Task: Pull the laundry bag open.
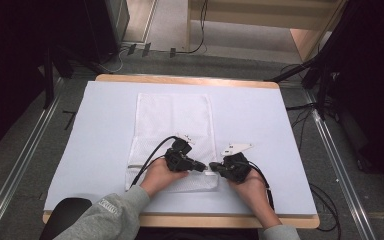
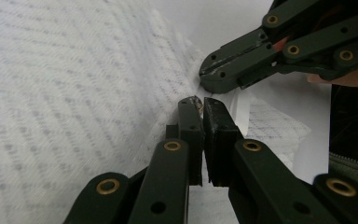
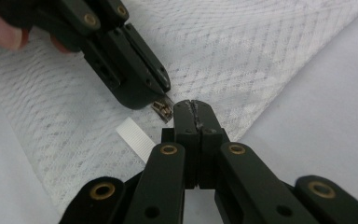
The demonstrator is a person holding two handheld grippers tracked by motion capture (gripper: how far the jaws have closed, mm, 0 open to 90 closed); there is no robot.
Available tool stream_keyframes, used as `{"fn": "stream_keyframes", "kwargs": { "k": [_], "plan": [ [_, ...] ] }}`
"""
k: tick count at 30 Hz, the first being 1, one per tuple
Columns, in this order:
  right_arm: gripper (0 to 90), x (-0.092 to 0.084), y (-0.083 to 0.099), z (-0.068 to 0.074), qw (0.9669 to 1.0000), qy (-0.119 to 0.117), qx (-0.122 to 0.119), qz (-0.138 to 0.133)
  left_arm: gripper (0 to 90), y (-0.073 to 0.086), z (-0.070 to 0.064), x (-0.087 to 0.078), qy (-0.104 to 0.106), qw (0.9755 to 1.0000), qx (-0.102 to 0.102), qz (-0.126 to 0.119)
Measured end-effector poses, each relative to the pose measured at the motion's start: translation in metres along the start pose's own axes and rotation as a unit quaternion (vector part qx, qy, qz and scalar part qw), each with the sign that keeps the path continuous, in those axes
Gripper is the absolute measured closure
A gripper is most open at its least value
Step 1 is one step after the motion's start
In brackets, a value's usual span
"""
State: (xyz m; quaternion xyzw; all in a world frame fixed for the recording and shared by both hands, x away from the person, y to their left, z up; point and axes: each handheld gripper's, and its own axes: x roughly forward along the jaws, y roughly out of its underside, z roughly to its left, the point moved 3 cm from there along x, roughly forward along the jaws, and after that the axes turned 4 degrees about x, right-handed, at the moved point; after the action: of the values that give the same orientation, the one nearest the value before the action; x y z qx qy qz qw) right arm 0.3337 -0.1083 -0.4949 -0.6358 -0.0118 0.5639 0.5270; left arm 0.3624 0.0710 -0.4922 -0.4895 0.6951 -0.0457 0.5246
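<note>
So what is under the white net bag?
The white mesh bag lies flat on the pale blue table cover. The weave is too dense to see through, so anything beneath or inside it stays hidden.

mesh bag (image 1: 172,122) | white, flat on table | metal zipper pull (image 3: 162,110) at near corner

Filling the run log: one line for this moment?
left gripper: shut on zipper pull | right gripper: shut on mesh bag edge
</note>
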Motion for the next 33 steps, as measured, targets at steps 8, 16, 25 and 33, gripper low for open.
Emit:
{"fn": "stream_keyframes", "kwargs": {
  "k": [8, 16, 25, 33],
  "plan": [
    [90.0, 0.0, 0.0, 0.0, 1.0, -0.001, -0.005, -0.004, 87.9, -0.001, 0.002, -0.005, 0.01, 0.9998, -0.002, 0.016],
    [90.0, 0.0, 0.001, -0.001, 1.0, -0.005, -0.002, -0.007, 87.9, -0.001, 0.006, -0.012, 0.015, 0.9994, -0.012, 0.028],
    [90.0, 0.0, 0.002, -0.001, 1.0, -0.006, -0.002, -0.007, 87.9, 0.0, 0.009, -0.019, 0.023, 0.9991, -0.016, 0.032],
    [90.0, 0.0, 0.002, -0.001, 0.9999, -0.009, 0.003, -0.007, 87.9, 0.0, 0.011, -0.023, 0.027, 0.9986, -0.021, 0.039]
  ]
}}
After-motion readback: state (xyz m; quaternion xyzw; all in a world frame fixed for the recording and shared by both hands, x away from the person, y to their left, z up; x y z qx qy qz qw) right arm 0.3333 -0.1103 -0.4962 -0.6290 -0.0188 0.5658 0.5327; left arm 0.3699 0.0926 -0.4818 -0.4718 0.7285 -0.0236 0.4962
